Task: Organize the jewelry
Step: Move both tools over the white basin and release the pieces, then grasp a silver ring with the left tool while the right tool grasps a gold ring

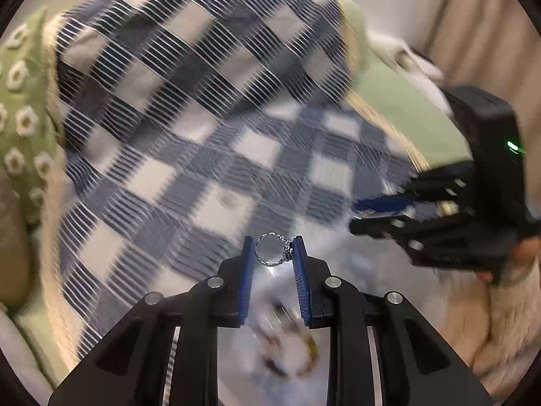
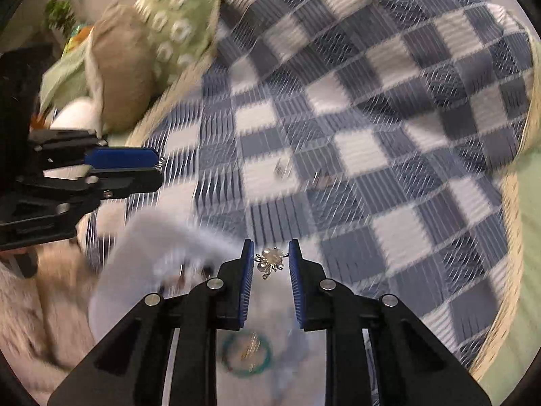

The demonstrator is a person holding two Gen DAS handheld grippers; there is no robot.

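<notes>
The left hand-held gripper [image 1: 273, 249] is clamped on a silver ring [image 1: 270, 249], the twisted band standing upright between the blue pads [image 1: 247, 280] at their very tips, with its small ornament pressed against the right pad. The right hand-held gripper [image 2: 270, 258] is pinching a small silver flower-shaped piece with pearly beads [image 2: 269, 260], perhaps an earring or brooch, again held only at the pad tips. Both pieces hang in the air above a bed covered by a blue and white checked blanket [image 2: 372, 118].

Below and near, a pale jewelry tray [image 2: 142, 247] shows through the blur, with a teal bangle [image 2: 247, 355] lying in it. Farther out on the blanket, two small metal bits [image 2: 284, 169] lie close together, too smeared to name.

Both held pieces look very light, hard and slick, so a tip pinch could easily let them twist or pop out. The ring seems best squeezed across its band, as it is; the flower piece looks delicate, so I'd favour gentle pressure on its sturdier core, not its petals.
</notes>
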